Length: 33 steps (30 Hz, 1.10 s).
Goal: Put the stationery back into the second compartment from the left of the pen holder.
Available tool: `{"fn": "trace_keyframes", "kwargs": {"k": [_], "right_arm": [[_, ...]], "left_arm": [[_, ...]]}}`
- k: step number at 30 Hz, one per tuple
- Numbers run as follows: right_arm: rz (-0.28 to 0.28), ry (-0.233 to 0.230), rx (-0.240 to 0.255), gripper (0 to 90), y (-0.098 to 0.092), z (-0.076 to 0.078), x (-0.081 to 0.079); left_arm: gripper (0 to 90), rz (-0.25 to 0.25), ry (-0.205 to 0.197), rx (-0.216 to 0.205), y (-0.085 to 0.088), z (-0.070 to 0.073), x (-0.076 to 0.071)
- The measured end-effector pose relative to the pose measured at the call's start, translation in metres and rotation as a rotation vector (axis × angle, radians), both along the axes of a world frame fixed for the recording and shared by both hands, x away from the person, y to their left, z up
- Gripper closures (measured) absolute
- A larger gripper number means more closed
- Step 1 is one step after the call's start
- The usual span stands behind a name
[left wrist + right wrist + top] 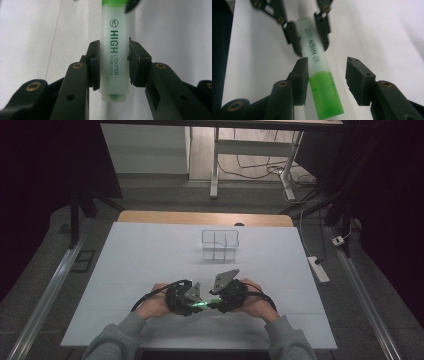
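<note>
While the left gripper clamps the highlighter barrel, its green cap points toward the right gripper. Those jaws stand apart around the cap, along its axis

Left hand-held gripper clamped shut (right hand-held gripper gapes), tips facing.

highlighter cap beyond top edge

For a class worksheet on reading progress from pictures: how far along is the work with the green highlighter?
Done: the left gripper is shut on the highlighter, lifted near the table's front edge. In hand: the right gripper sits open around its green cap end, one finger touching. Left: closing on the cap; the clear organizer behind holds nothing I can see.
</note>
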State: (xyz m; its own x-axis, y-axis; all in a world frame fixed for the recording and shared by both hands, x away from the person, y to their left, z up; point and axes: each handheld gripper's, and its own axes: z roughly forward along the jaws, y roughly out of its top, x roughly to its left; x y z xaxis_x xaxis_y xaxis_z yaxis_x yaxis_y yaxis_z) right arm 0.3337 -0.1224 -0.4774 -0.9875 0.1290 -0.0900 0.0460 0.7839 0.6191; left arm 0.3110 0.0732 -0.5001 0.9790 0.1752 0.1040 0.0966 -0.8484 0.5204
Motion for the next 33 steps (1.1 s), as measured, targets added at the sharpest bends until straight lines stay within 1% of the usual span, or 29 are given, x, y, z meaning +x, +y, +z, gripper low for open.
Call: {"fn": "trace_keyframes", "kwargs": {"k": [2, 3, 4, 5, 6, 10, 12, 13, 16, 20, 21, 26, 31, 33], "right_arm": [[-0.04, -0.003, 0.029, 48.3, -0.003, 0.002, 0.002], [-0.06, -0.001, 0.046, 47.1, -0.004, 0.002, 0.003], [-0.081, 0.004, 0.058, 46.1, -0.006, 0.003, 0.004], [-0.095, 0.027, 0.067, 45.1, -0.008, 0.003, 0.006], [-0.105, 0.032, 0.07, 43.7, -0.009, 0.003, 0.007], [-0.169, 0.026, 0.116, 38.4, -0.015, 0.005, 0.009], [-0.198, 0.023, 0.149, 37.7, -0.018, 0.007, 0.011], [-0.217, 0.018, 0.161, 37.6, -0.02, 0.008, 0.012], [-0.255, 0.014, 0.183, 37.1, -0.025, 0.008, 0.014], [-0.289, 0.014, 0.204, 36.7, -0.03, 0.008, 0.016], [-0.297, 0.009, 0.201, 36.6, -0.031, 0.008, 0.017], [-0.344, 0.008, 0.216, 35.6, -0.035, 0.007, 0.019], [-0.374, 0.022, 0.25, 34.8, -0.038, 0.005, 0.021], [-0.376, 0.034, 0.263, 34.8, -0.038, 0.004, 0.021]], "left_arm": [[65.4, 0.008, -0.001, -0.009, 0.001, 0.0, 0.001], [65.4, 0.013, -0.005, -0.007, 0.001, 0.0, 0.002], [65.4, 0.022, -0.008, -0.006, 0.003, 0.0, 0.003], [65.4, 0.03, -0.008, -0.008, 0.004, 0.0, 0.003], [65.4, 0.039, -0.011, -0.011, 0.005, 0.0, 0.004], [65.4, 0.082, -0.018, -0.03, 0.013, 0.002, 0.008], [65.3, 0.116, -0.019, -0.043, 0.017, 0.002, 0.011], [65.3, 0.125, -0.019, -0.047, 0.018, 0.002, 0.011], [65.3, 0.156, -0.022, -0.063, 0.023, 0.003, 0.013], [65.3, 0.19, -0.029, -0.079, 0.027, 0.004, 0.015], [65.3, 0.196, -0.032, -0.08, 0.028, 0.004, 0.015], [65.3, 0.233, -0.046, -0.114, 0.033, 0.005, 0.016], [65.3, 0.26, -0.069, -0.158, 0.035, 0.007, 0.015], [65.3, 0.263, -0.066, -0.168, 0.035, 0.008, 0.016]]}}
